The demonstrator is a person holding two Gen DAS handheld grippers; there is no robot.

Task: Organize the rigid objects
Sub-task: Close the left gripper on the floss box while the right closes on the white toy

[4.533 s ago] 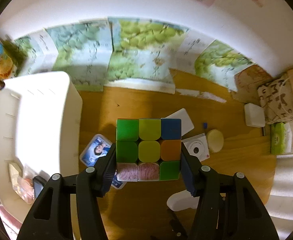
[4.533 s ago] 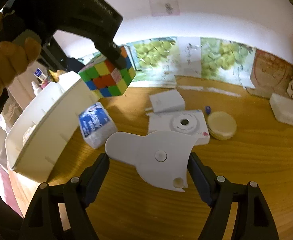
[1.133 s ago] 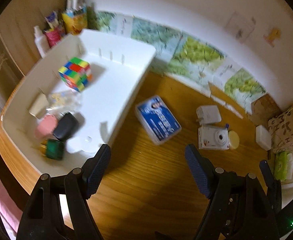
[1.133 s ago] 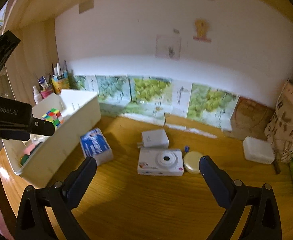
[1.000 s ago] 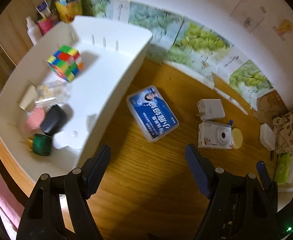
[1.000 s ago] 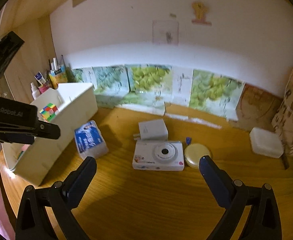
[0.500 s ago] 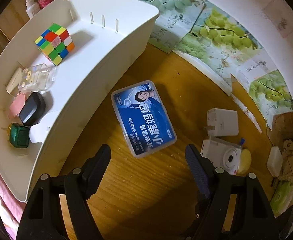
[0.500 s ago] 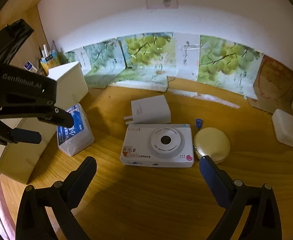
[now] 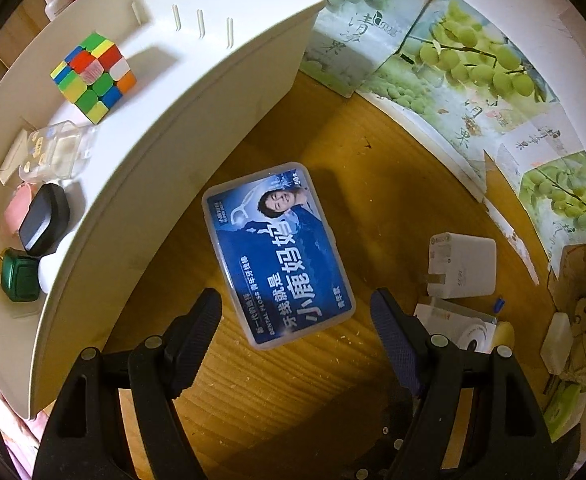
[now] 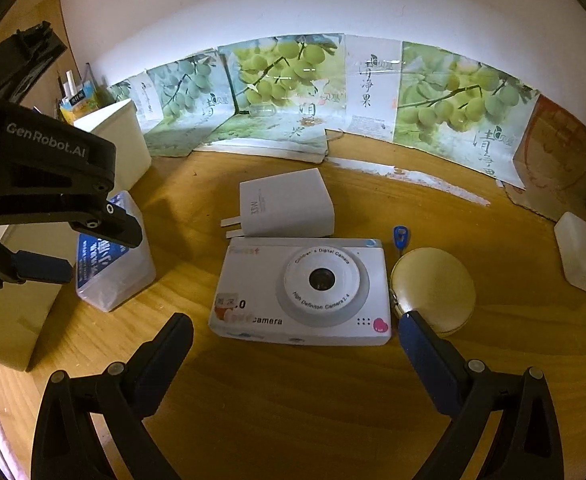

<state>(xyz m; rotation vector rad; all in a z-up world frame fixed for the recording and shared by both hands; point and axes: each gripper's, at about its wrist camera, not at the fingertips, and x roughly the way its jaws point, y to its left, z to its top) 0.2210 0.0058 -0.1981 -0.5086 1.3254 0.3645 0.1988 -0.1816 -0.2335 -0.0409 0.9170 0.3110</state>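
White bin [image 9: 213,92] already holds the puzzle cube [image 9: 93,76]; we still have the floss box [image 9: 279,254] and camera [image 10: 301,290] on the table; left gripper [image 9: 295,316] and right gripper [image 10: 293,344] gape empty.

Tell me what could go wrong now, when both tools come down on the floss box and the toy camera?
1. The left tool is open over the floss box, which lies slanted, so the fingers may catch its corners and push it.
2. The camera touches the round yellow case and the white charger; the right tool may knock them.
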